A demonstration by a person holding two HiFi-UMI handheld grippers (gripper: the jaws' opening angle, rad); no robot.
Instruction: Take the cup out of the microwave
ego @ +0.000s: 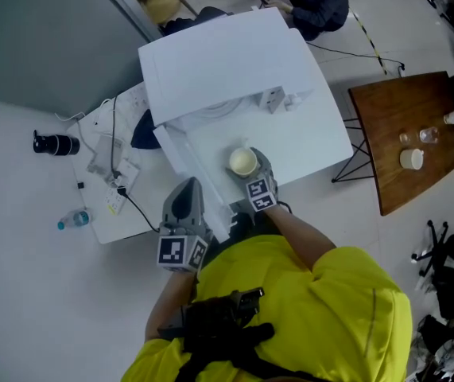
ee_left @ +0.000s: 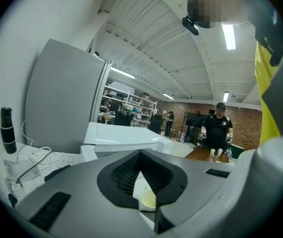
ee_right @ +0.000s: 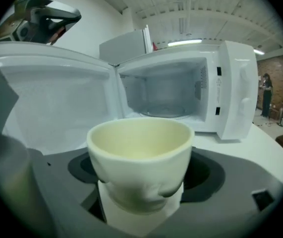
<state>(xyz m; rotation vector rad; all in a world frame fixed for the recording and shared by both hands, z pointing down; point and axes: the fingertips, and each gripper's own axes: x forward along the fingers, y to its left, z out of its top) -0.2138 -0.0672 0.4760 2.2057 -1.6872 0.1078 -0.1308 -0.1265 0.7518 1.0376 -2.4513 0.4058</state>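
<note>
Cup [ee_right: 140, 152] sat pinched between the jaws of my right gripper [ego: 254, 173], cream-coloured, upright and mouth up. Its lower wall was pressed in where the jaws bit on either side. It was outside the microwave [ee_right: 181, 90], just in front of the open cavity, over the white tabletop [ee_right: 275, 143]. I could not tell whether its base touched that surface.

Behind the cup in the right gripper view, the microwave door [ee_right: 57, 98] stood swung wide to the left of the frame. The glass turntable [ee_right: 166, 112] lay bare inside the cavity.

My left gripper [ego: 187, 197] had its jaws pressed together at the tips with nothing between them. It was at the near edge of the tabletop, lower left of the cup [ego: 242, 161] in the head view. Its tip pointed toward the microwave door.

From the head view, the microwave [ego: 219, 62] filled the upper centre. Cables and a black bottle [ego: 56, 143] lay to the left of the frame. A small water bottle [ego: 74, 220] lay on its side farther down at the left. A brown wooden table [ego: 417, 102] with a few cups on it stood well apart at the right.
</note>
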